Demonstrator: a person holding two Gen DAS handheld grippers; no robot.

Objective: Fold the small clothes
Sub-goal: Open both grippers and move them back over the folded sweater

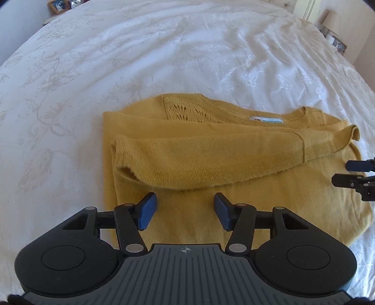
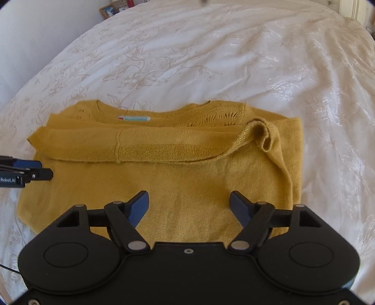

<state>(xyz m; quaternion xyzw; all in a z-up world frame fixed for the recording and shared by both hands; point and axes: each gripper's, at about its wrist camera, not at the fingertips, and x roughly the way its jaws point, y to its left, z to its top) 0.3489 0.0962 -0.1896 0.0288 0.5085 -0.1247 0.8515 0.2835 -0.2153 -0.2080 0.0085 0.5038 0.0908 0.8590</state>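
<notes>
A mustard-yellow knit sweater (image 1: 211,162) lies flat on the white bedspread (image 1: 140,58), its sleeves folded across the body and its neck label (image 1: 267,120) facing up. My left gripper (image 1: 185,210) is open and empty, just above the sweater's lower left part. My right gripper (image 2: 189,206) is open and empty above the sweater (image 2: 187,169) near its lower middle. The right gripper's fingers also show at the right edge of the left wrist view (image 1: 351,173). The left gripper's tips show at the left edge of the right wrist view (image 2: 35,172).
The bedspread (image 2: 234,58) has a pale floral pattern and is wrinkled to the right. Picture frames (image 1: 57,5) stand on a surface beyond the bed's far left. A lamp (image 1: 330,21) stands at the far right.
</notes>
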